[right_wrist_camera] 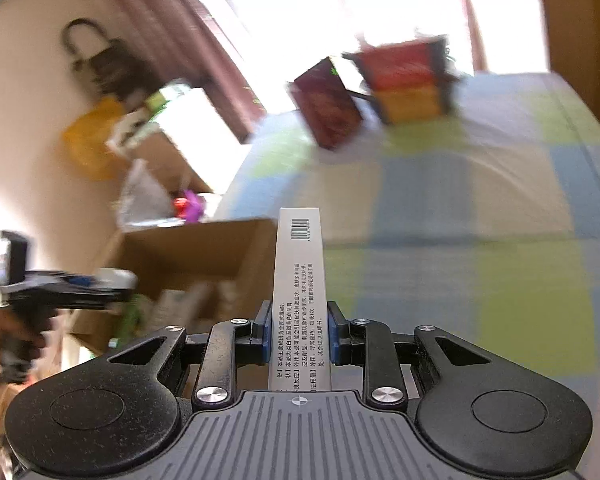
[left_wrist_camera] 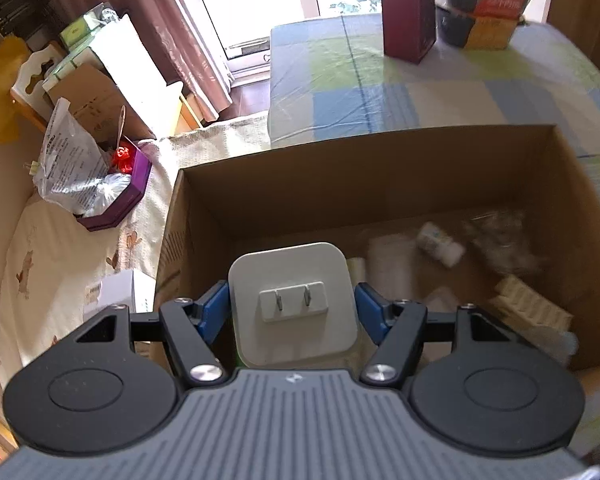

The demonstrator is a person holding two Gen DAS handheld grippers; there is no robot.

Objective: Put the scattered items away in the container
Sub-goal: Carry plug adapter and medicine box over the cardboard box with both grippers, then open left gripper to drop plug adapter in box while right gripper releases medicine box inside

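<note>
My left gripper (left_wrist_camera: 292,306) is shut on a white square plug adapter (left_wrist_camera: 294,300), its two prongs facing the camera, held over the open cardboard box (left_wrist_camera: 364,160). Several items lie on the box floor, among them a small white bottle (left_wrist_camera: 440,244) and a cream ridged piece (left_wrist_camera: 532,308). In the right wrist view my right gripper (right_wrist_camera: 298,334) is shut on a long white carton (right_wrist_camera: 298,280) with a barcode and printed text, held above the checked tablecloth (right_wrist_camera: 460,208). The cardboard box (right_wrist_camera: 188,256) lies to its left, with the left gripper (right_wrist_camera: 112,284) and a hand (right_wrist_camera: 8,332) over it.
A dark red carton (left_wrist_camera: 408,16) and stacked noodle bowls (left_wrist_camera: 484,4) stand at the table's far end. Left of the box are a purple box with plastic bags (left_wrist_camera: 112,196), a white box (left_wrist_camera: 116,296) and cardboard clutter (left_wrist_camera: 92,96) by the curtain.
</note>
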